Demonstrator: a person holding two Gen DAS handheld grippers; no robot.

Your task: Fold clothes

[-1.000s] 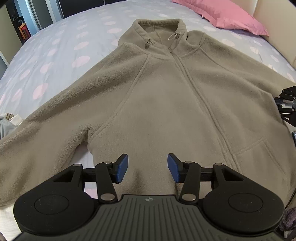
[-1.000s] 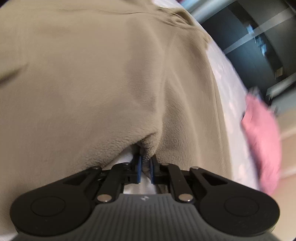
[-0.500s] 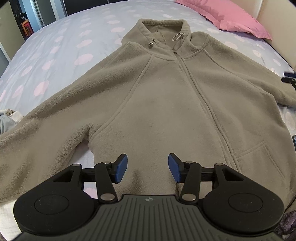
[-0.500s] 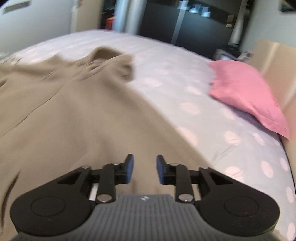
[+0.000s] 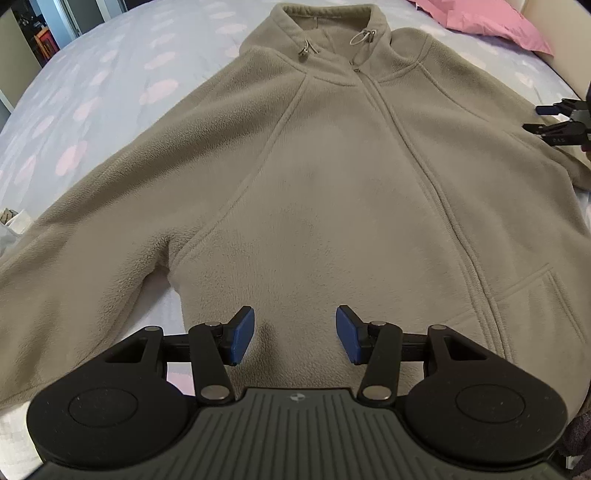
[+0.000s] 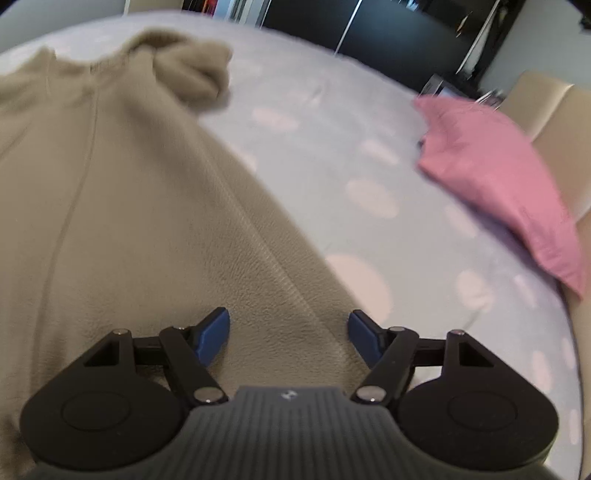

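— Nearest the left wrist camera, what is seen?

— The left gripper (image 5: 294, 334) is held with its blue pads spread wide and nothing between them, just above the lower hem of the jacket (image 5: 332, 192). No cloth is pinched.

— And on the other side?

— The right gripper (image 6: 289, 336) is likewise spread apart and empty, poised over the jacket's (image 6: 110, 221) sleeve or side edge; which of the two cannot be told, as that view is blurred. Its fingertips (image 5: 550, 109) are also caught at the right edge of the left view, near the far sleeve.

— How is the jacket laid?

— It is spread flat and face up on the dotted bedsheet (image 5: 92, 85), zipped closed, with both sleeves stretched outward. Farther off, the collar (image 5: 325, 22) with its drawcord toggles is seen, and beyond it a pink pillow (image 6: 509, 177) is lying well apart from the garment.

— So how much has been done?

— The laying out and smoothing are judged finished. No fold is visible anywhere: neither sleeve is brought across the chest, and the hem is not turned up toward the collar. All of the folding proper is judged to be left.
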